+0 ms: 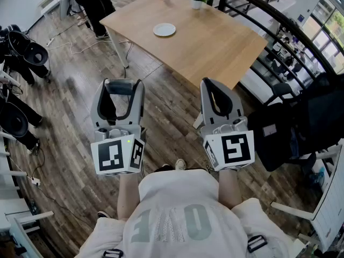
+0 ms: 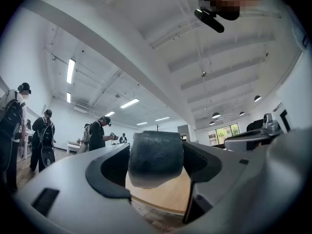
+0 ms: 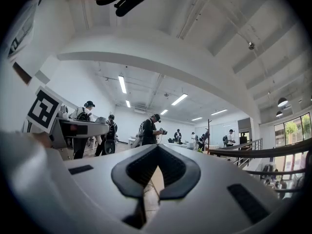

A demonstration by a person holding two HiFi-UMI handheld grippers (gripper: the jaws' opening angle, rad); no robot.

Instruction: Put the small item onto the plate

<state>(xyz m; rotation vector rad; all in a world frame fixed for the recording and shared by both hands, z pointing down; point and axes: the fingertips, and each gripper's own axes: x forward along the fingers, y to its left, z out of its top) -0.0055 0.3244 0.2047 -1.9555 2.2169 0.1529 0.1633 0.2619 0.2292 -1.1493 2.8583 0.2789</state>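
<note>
Clamping the small dark item (image 2: 156, 155) between wide-set jaws, the left gripper (image 1: 122, 86) hangs over the floor, well apart from the plate (image 1: 164, 30) on the surface (image 1: 215, 47). The right gripper (image 1: 214, 87) is empty, jaws together. The item looks light, soft and spongy, with a rough skin unlikely to slip. Its flat sides suit the hold, and a gentle squeeze should do without crushing it.

Open floor (image 1: 161, 98) lay ahead of both claws up to the bench (image 1: 215, 47), its top free around the plate (image 1: 164, 29). A railing (image 1: 271, 9) barred the right claw's (image 1: 210, 85) right; chairs (image 1: 26, 52) crowded the left claw's (image 1: 122, 83) left, its gap filled by a dark block (image 2: 156, 157).
</note>
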